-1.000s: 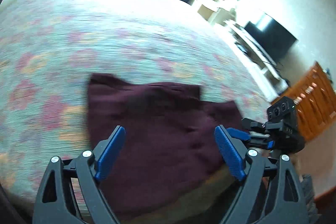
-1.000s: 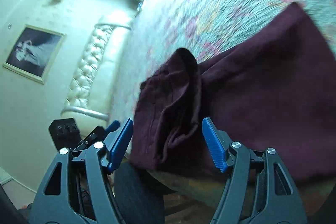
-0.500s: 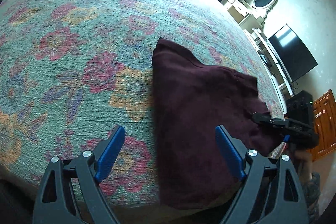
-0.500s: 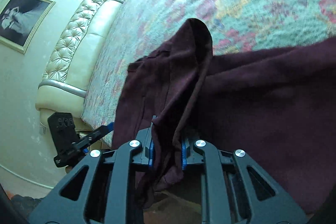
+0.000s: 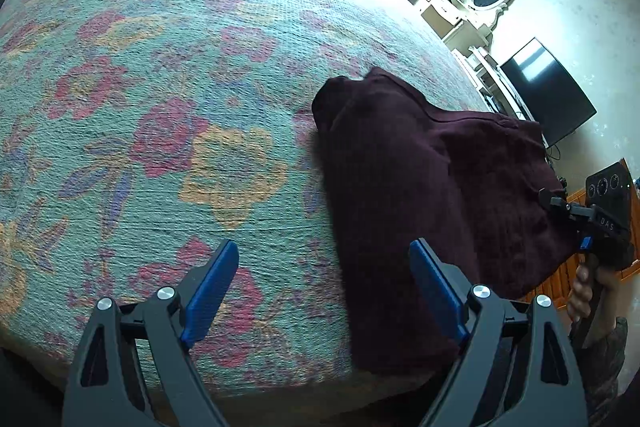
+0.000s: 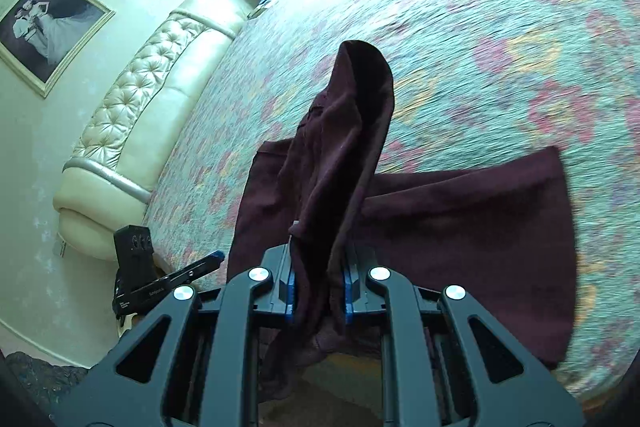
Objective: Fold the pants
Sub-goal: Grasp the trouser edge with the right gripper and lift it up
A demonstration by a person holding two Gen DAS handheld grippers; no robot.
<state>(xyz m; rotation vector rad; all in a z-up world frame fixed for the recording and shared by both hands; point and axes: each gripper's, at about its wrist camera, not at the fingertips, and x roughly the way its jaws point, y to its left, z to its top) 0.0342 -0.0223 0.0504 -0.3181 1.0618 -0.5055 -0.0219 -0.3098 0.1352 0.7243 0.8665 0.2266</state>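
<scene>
From the left wrist view, the dark maroon pants [image 5: 420, 187] lie partly folded near the edge of the bed [image 5: 160, 107], on its floral cover. The left hand-held gripper [image 5: 324, 291] is released, its jaws wide with only the cover between them, and its right finger sits just beside the cloth's near edge. If it closes from here it may catch the cover along with the pants, or miss the edge altogether. The right hand-held gripper [image 5: 560, 205] shows at the far right, at the pants' other side.

From the right wrist view, the right hand-held gripper [image 6: 318, 287] is clenched on a bunched strip of the pants [image 6: 460, 227], which rises in a tall loop ahead of it. The bunch looks several layers thick, so one layer could slip free. With one side lifted alone, the fold may twist or drag off the bed's edge.
</scene>
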